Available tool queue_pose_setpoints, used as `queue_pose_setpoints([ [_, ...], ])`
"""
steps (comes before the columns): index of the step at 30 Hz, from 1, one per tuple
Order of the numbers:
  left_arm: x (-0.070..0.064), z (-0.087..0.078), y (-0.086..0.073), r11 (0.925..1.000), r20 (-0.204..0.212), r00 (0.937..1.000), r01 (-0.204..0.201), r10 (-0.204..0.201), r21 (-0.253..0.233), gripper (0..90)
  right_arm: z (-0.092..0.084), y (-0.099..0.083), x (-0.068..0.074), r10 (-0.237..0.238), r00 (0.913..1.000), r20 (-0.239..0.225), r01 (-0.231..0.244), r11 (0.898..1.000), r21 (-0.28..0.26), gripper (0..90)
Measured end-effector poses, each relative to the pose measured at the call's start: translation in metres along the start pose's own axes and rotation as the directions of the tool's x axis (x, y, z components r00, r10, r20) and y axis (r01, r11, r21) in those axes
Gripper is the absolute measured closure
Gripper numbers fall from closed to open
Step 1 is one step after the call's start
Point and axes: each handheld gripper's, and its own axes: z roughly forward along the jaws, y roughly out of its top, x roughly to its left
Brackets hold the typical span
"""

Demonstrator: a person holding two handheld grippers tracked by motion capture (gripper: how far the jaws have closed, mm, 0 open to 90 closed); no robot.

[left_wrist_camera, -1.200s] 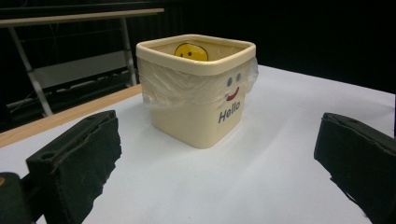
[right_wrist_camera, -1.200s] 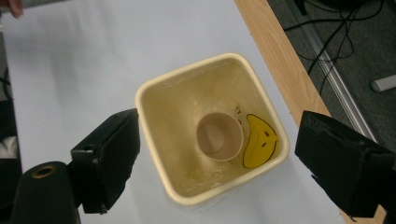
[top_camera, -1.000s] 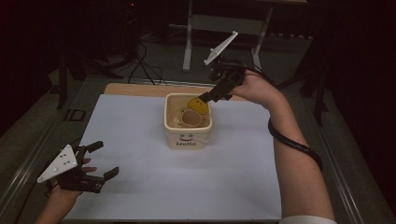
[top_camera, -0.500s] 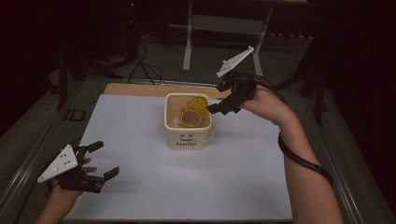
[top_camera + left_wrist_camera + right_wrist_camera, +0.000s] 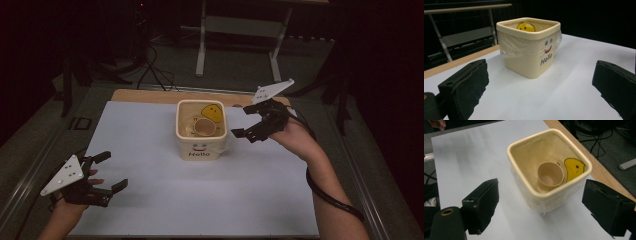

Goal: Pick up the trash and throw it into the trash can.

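Two claws, both spread apart, empty. High view: cream bin (image 5: 201, 131) mid surface (image 5: 260, 200), right claw (image 5: 245, 123) just beside its right side, left claw (image 5: 113, 170) well apart. Right gripper view: paper cup (image 5: 550, 174) and yellow chick toy (image 5: 574, 167) inside bin.

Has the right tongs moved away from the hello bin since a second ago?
Yes. The right tongs were over the bin rim at its back right corner; now they are open and empty, off to the bin's right.
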Motion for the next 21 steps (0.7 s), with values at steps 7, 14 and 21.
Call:
queue_pose_setpoints([
  [7, 0.000, 0.000, 0.000, 1.0000, 0.000, 1.0000, -0.001, 0.001, 0.000, 1.4, 0.000, -0.027, 0.005, 0.031, 0.9995, 0.008, -0.031, 0.998, -0.053, 14.0],
  [14, 0.000, 0.001, 0.000, 1.0000, 0.003, 1.0000, -0.004, 0.004, 0.006, 1.4, 0.006, -0.059, 0.015, 0.056, 0.9982, 0.020, -0.054, 0.995, -0.084, 14.0],
  [21, 0.000, 0.000, 0.000, 1.0000, 0.001, 1.0000, -0.003, 0.003, 0.003, 1.4, 0.012, -0.081, 0.023, 0.076, 0.9964, 0.037, -0.072, 0.992, -0.105, 14.0],
])
